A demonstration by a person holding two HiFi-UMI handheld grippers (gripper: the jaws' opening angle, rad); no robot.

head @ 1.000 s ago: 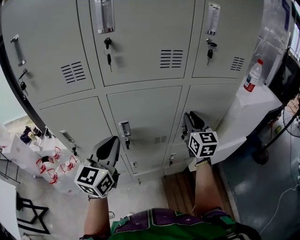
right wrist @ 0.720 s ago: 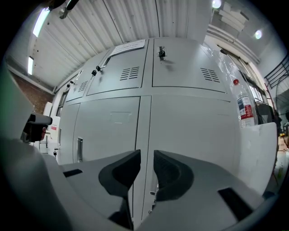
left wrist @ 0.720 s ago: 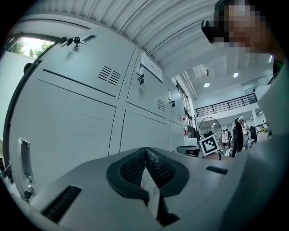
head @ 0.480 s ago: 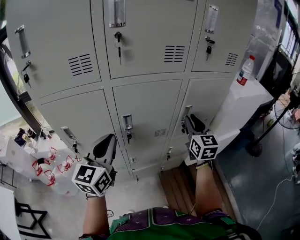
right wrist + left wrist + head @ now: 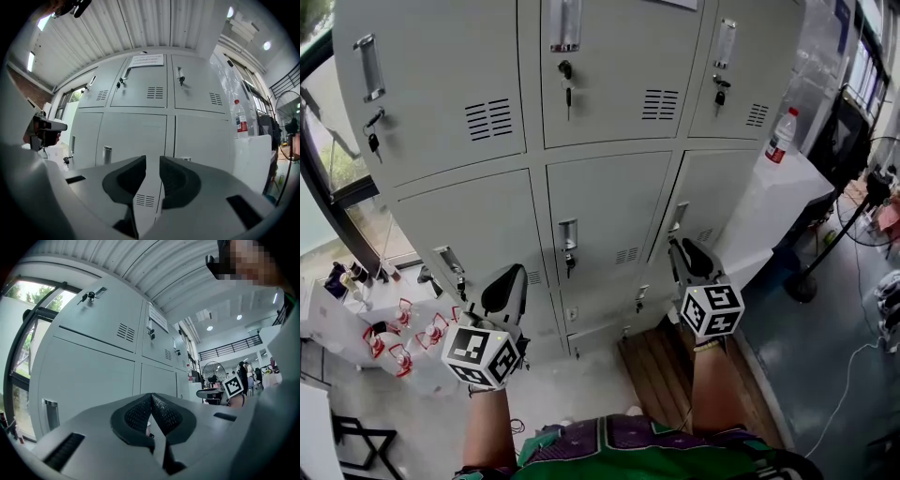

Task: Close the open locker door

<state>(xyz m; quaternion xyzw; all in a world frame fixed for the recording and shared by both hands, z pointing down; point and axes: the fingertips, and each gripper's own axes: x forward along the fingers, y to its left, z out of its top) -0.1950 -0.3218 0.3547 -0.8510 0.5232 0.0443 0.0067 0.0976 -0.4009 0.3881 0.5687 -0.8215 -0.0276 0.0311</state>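
Note:
A bank of grey lockers [image 5: 609,197] fills the head view, with keys hanging in several locks. Every door I can see looks flush or nearly so, and I cannot tell which one stands open. My left gripper [image 5: 508,277] is level in front of the lower left door, apart from it, its jaws shut with nothing between them [image 5: 151,397]. My right gripper [image 5: 682,251] is just below the handle [image 5: 678,217] of the lower right door without touching it. Its jaws [image 5: 152,161] stand a narrow gap apart and hold nothing.
A white counter [image 5: 769,202] with a plastic bottle [image 5: 779,136] adjoins the lockers on the right. A fan stand [image 5: 802,281] and cables are on the floor further right. A wooden board [image 5: 656,375] lies at the lockers' foot. A low white table [image 5: 356,323] with red items stands left.
Both grippers have drawn back a little from the locker doors, and the door handles now sit higher above the fingertips. The view has shifted along the lockers. Neither gripper's jaws have changed.

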